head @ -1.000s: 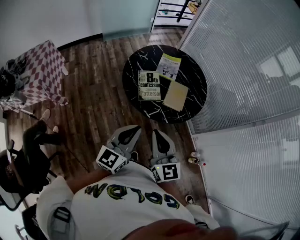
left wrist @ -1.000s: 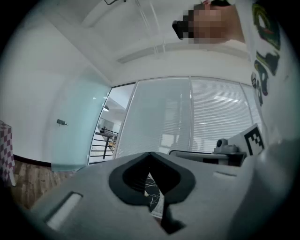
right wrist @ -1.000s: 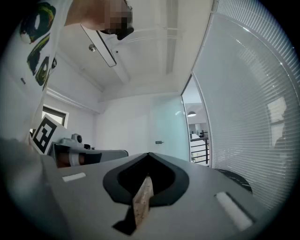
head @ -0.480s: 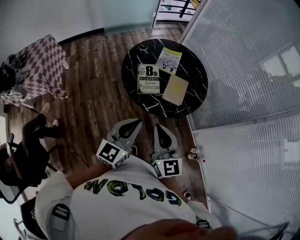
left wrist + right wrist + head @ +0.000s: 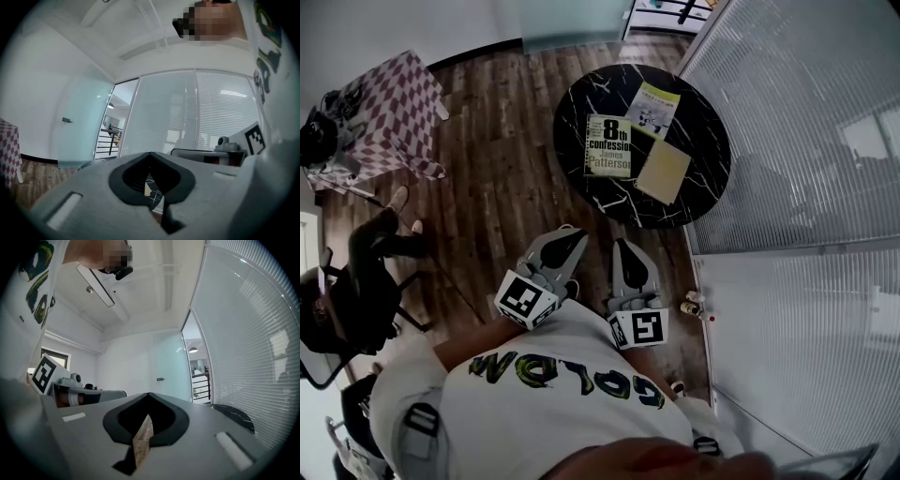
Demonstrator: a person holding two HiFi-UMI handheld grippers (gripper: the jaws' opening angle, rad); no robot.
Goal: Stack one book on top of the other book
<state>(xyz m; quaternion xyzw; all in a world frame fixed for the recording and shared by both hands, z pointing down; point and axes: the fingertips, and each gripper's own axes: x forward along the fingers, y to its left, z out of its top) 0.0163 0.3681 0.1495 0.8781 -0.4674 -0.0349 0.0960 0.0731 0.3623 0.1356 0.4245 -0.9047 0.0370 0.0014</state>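
On the round black marble table (image 5: 592,89) lie a white book printed "8th confession" (image 5: 609,146), a pale yellow book (image 5: 663,172) to its right, and a yellow-green booklet (image 5: 653,107) behind them. Both grippers are held close to my body over the wooden floor, short of the table. My left gripper (image 5: 572,234) is shut with nothing in it, and my right gripper (image 5: 623,247) beside it is shut and empty too. Seen from the left gripper view, the left gripper (image 5: 150,154) has its jaws together; so does the right gripper (image 5: 149,394) in its own view.
A table with a checkered cloth (image 5: 389,117) stands at the far left. A seated person's legs (image 5: 380,246) and a black chair (image 5: 337,323) are to the left. Glass walls with blinds (image 5: 797,141) run along the right. Small items (image 5: 694,305) lie on the floor there.
The head view has shifted, so the table now sits a little further right in the picture. Both grippers stay shut, side by side, and have edged slightly forward.
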